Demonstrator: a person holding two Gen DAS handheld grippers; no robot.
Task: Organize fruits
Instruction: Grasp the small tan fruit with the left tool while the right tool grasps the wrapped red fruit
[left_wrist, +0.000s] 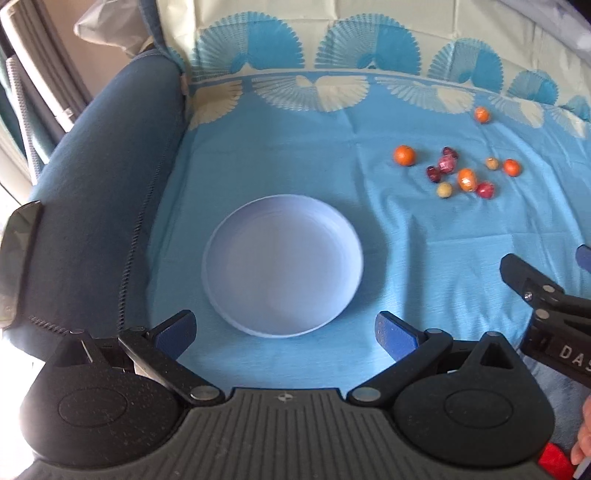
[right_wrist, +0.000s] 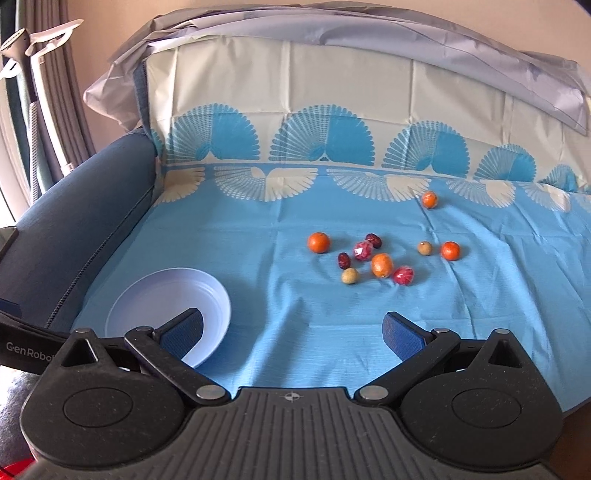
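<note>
Nothing gathered yet; this appears to be the opening step. In the right wrist view, the empty plate (right_wrist: 147, 295) sits lower left and the fruits (right_wrist: 380, 254) lie scattered at centre on the blue sheet (right_wrist: 295, 332). The left hand-held gripper (left_wrist: 284, 328) and right hand-held gripper (right_wrist: 293, 328) are both released and empty. Next move likely: reach the nearest orange fruit (right_wrist: 318, 242). Armrest (right_wrist: 81, 214) at left; path unobstructed.

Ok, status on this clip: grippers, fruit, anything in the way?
Left gripper open, empty, over the plate. Right gripper open, empty. Plate bare; fruits all loose on the blue cloth. Nothing blocking.
</note>
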